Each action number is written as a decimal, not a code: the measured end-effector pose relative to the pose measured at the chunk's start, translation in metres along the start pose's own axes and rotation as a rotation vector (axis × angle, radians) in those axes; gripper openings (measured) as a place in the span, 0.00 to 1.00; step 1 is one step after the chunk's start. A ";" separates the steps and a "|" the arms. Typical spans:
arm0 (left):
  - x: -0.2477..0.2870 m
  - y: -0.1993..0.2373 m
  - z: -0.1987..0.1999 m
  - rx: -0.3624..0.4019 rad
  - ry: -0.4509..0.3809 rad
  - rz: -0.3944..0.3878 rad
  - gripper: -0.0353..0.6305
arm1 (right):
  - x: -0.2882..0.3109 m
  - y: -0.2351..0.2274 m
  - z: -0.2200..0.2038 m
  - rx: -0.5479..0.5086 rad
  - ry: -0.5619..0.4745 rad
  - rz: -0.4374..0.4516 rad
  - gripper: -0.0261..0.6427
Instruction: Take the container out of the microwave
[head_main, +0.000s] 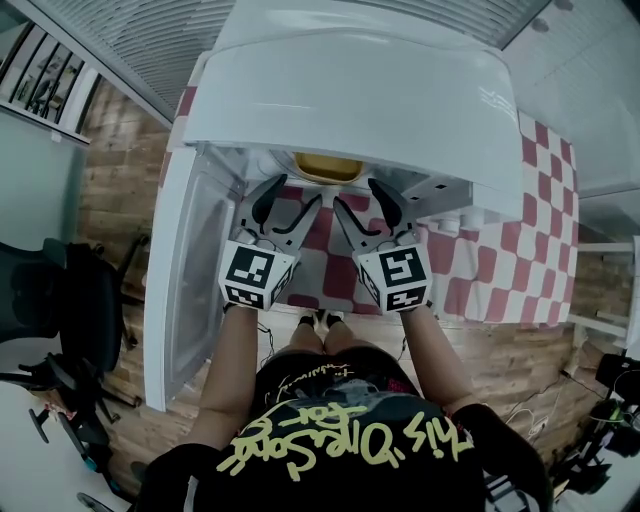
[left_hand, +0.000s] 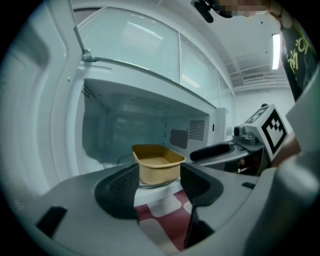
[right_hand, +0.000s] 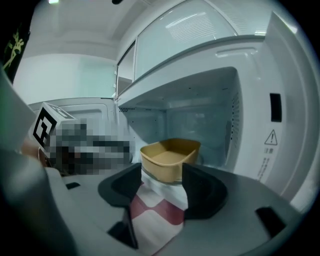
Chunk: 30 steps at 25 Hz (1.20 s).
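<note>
A tan rectangular container (head_main: 328, 167) sits empty on the glass turntable inside the open white microwave (head_main: 370, 90). Both gripper views show it straight ahead, just beyond the jaws: container (left_hand: 157, 162), container (right_hand: 170, 157). My left gripper (head_main: 288, 205) and right gripper (head_main: 365, 205) are side by side in front of the oven's opening, short of the container. Each stands open, and only the checked cloth shows between the jaws of the left gripper (left_hand: 159, 187) and the right gripper (right_hand: 161, 187).
The microwave door (head_main: 190, 270) hangs open at the left, close beside my left gripper. The oven stands on a table with a red-and-white checked cloth (head_main: 500, 260). A black office chair (head_main: 60, 300) is on the wooden floor at the left.
</note>
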<state>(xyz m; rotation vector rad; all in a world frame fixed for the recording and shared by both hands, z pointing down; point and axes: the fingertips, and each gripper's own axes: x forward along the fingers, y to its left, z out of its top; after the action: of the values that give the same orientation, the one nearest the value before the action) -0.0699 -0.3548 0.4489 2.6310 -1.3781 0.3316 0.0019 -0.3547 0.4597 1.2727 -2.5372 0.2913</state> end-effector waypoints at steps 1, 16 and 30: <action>0.002 0.001 -0.001 0.000 -0.001 0.004 0.42 | 0.002 -0.001 -0.001 0.000 0.004 -0.001 0.40; 0.023 0.017 -0.022 0.011 0.061 0.011 0.42 | 0.029 -0.010 -0.017 -0.015 0.038 -0.022 0.41; 0.038 0.017 -0.029 0.015 0.104 -0.037 0.42 | 0.038 -0.009 -0.016 -0.022 0.053 -0.006 0.41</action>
<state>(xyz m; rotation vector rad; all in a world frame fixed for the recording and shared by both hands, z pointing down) -0.0667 -0.3877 0.4875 2.6065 -1.2982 0.4685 -0.0101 -0.3837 0.4884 1.2479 -2.4848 0.2913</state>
